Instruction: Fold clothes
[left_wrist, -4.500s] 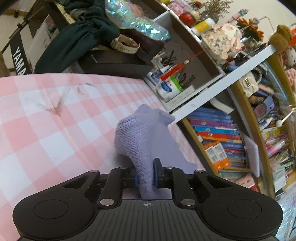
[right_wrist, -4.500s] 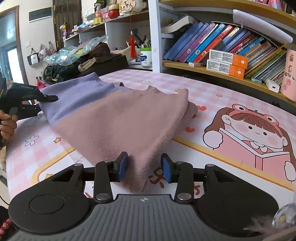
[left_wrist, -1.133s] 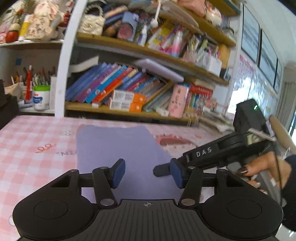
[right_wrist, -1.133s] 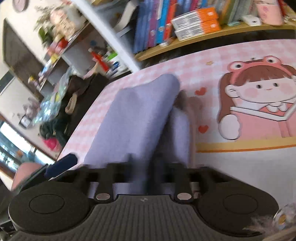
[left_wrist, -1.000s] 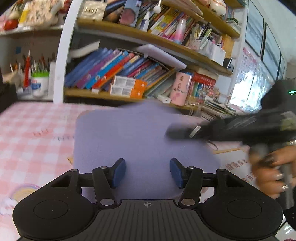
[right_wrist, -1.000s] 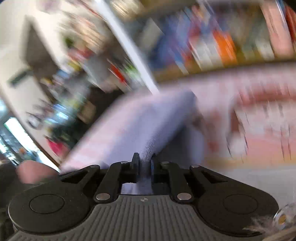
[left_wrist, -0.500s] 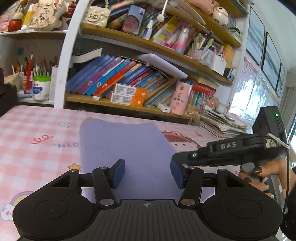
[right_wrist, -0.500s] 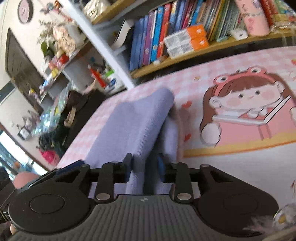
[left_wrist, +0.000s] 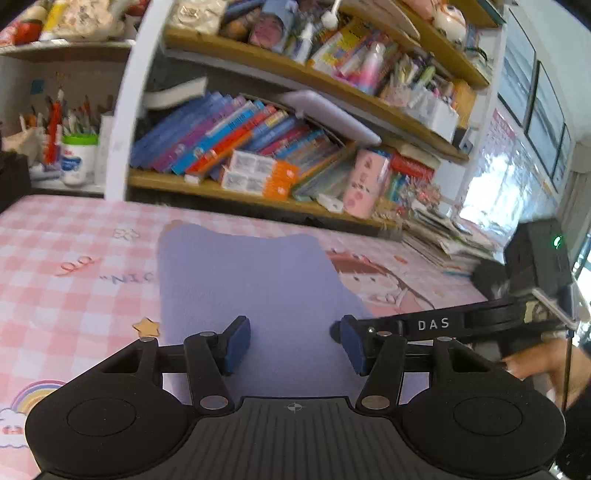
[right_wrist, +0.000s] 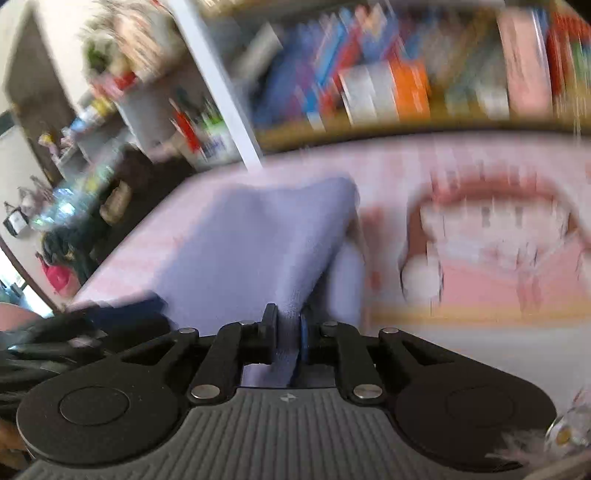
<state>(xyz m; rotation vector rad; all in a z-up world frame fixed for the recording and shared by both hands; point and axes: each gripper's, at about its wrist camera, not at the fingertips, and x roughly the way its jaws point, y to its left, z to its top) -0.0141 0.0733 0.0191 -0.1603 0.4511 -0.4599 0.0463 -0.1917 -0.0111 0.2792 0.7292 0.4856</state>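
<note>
A lavender garment (left_wrist: 255, 288) lies folded flat on the pink checked tablecloth (left_wrist: 74, 295). My left gripper (left_wrist: 293, 341) is open and empty, hovering over the garment's near edge. My right gripper (right_wrist: 288, 332) is shut on a fold of the same lavender garment (right_wrist: 266, 243) at its near right side and lifts that edge up. In the left wrist view the right gripper (left_wrist: 334, 328) reaches in from the right, its tip at the garment's right edge. The right wrist view is blurred by motion.
A bookshelf (left_wrist: 258, 192) full of books and boxes runs along the far table edge. A pen cup (left_wrist: 77, 158) stands at the far left. The cloth carries a cartoon girl print (right_wrist: 495, 236) to the right of the garment. Dark clothes (right_wrist: 70, 243) are piled at the left.
My right gripper has gone from partly open around the fold to shut on it and is moving fast. My left gripper stays open over the garment and has barely shifted.
</note>
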